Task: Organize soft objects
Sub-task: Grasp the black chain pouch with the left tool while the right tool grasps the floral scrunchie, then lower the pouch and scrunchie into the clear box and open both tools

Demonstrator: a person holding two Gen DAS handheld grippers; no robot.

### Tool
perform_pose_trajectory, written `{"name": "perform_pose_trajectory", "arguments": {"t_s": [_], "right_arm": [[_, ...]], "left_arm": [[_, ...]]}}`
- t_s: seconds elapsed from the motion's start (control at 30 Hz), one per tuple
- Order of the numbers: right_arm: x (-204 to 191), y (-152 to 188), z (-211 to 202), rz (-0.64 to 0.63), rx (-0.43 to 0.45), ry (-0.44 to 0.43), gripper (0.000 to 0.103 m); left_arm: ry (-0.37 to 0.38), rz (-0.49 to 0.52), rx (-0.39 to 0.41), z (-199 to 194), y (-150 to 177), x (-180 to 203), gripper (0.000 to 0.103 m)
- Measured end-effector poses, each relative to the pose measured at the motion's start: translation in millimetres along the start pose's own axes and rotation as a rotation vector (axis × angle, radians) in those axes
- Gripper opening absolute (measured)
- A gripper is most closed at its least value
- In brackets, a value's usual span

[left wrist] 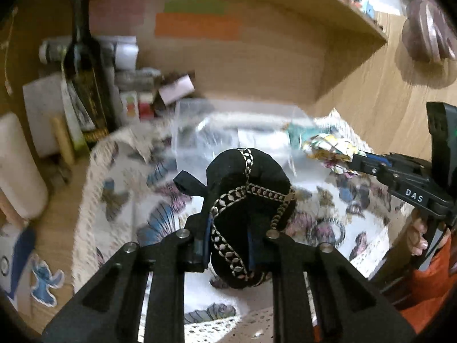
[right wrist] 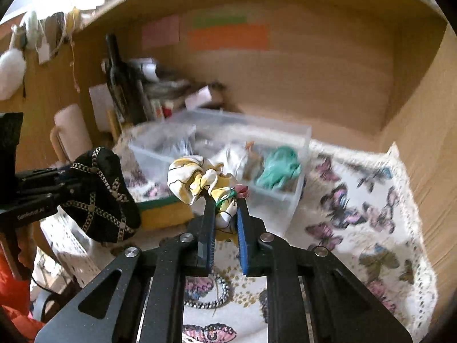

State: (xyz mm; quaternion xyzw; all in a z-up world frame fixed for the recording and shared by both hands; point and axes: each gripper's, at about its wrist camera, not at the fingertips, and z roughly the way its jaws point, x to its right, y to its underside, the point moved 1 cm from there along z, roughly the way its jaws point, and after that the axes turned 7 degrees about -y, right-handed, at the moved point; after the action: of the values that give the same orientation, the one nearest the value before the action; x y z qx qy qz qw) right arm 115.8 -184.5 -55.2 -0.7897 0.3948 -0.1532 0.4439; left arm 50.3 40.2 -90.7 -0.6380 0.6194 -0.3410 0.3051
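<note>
While the left gripper [left wrist: 231, 243] clamps a black scrunchie [left wrist: 245, 200] trimmed with chain, the right gripper [right wrist: 225, 220] pinches a yellow-and-white scrunchie [right wrist: 197, 181]. Both are held aloft just in front of a clear bin [right wrist: 297, 140], which sits on a butterfly cloth [right wrist: 371, 214] and holds a green scrunchie [right wrist: 278, 167].

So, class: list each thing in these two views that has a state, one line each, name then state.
Left gripper: jaws shut on the black scrunchie.
Black scrunchie: held, lifted off the cloth.
Right gripper: jaws shut on the yellow scrunchie.
Yellow scrunchie: held in the air.
Clear bin: open, green fabric inside.
Dark bottle: upright.
</note>
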Motion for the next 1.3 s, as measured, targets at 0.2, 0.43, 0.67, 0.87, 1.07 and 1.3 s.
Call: {"name": "perform_pose_trajectory", "arguments": {"t_s": [0.2,0.43,0.67,0.87,1.07,1.3], "right_arm": [[-0.2,-23.0,-20.4,-0.011,0.103,0.012,0.012],[0.4,-51.8,-20.0,-0.030,0.175,0.020,0.012],[-2.4,-80.2,6.6,-0.070,0.173,0.030,0.012],[1.7,-91.0,48.0,-0.082,0.091,0.038,0.012],[4.7,-85.8,92.7,-0.082,-0.025,0.026,0.012],[11.4,-72.9,134.7,-0.063,-0.141,0.034,0.012]], "left_arm": [[-0.035,-0.002,0.096,-17.7,-28.6,-9.3,0.018],[-0.086,-0.002,0.201,-27.4,-67.6,-12.5,0.018],[-0.117,-0.020,0.215,-1.5,-101.7,-16.0,0.018],[-0.126,0.007,0.164,42.3,-112.3,-11.0,0.018],[-0.083,0.021,0.016,102.0,-107.0,-5.7,0.018],[-0.075,0.020,-0.068,135.6,-100.0,-10.7,0.021]]}}
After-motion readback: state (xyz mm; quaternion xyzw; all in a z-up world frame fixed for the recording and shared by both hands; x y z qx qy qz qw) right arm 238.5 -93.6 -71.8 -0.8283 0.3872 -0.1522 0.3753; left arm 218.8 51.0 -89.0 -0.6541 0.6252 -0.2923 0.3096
